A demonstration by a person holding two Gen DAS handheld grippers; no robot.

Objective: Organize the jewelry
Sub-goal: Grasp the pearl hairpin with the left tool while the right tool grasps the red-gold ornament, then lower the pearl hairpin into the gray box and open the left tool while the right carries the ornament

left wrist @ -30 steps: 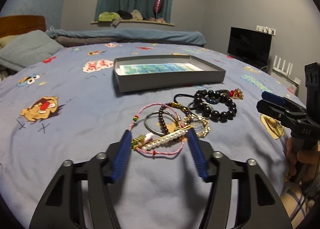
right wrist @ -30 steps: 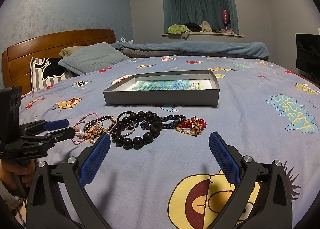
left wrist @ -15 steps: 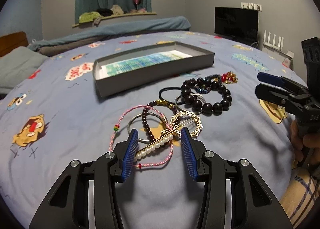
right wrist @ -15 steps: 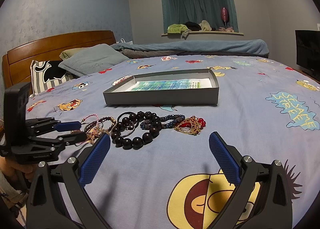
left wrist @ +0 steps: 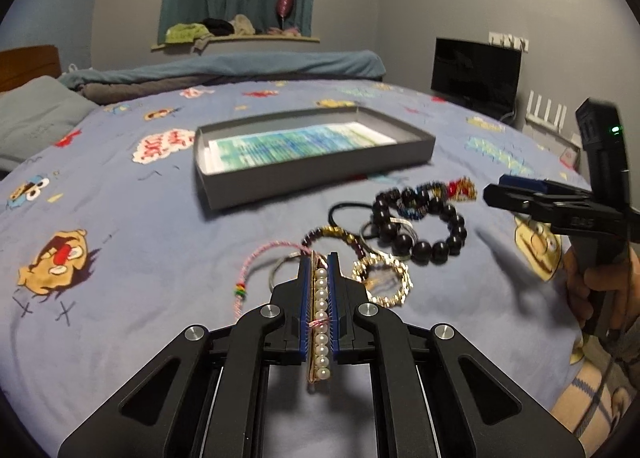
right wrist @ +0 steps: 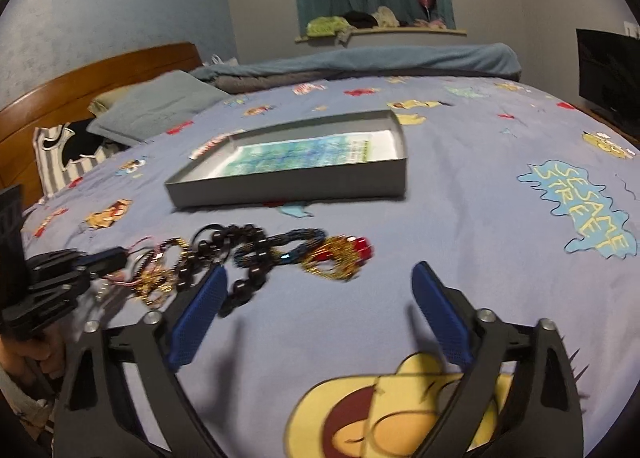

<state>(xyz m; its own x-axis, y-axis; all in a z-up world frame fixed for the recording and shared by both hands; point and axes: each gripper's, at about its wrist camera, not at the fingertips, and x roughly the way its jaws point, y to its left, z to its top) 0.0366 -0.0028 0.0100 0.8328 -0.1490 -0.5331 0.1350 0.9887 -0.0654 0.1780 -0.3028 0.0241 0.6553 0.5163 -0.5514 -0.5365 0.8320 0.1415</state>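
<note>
My left gripper (left wrist: 320,260) is shut on a gold hair clip set with pearls (left wrist: 321,322), and a loop of pink cord is caught in the grip too. Just ahead lies a heap of jewelry on the blue bedsheet: a pink cord bracelet (left wrist: 248,262), a gold chain bracelet (left wrist: 402,278), a black bead bracelet (left wrist: 424,246) and a red and gold piece (left wrist: 460,190). My right gripper (right wrist: 320,274) hovers low before the red and gold piece (right wrist: 340,258), jaws closing with only sheet between them. An open grey box (left wrist: 312,178) sits beyond the heap.
The grey box (right wrist: 288,186) holds a blue-green patterned sheet. Pillows (right wrist: 156,106) and a wooden headboard (right wrist: 100,74) lie far left, a folded blanket (left wrist: 224,70) at the far side, a dark screen (left wrist: 476,74) to the right. A hand (left wrist: 600,286) grips the right tool.
My left jaws have closed onto the pearl clip that lay between them. The right gripper has moved closer to the heap and tilted, its jaws slightly narrower.
</note>
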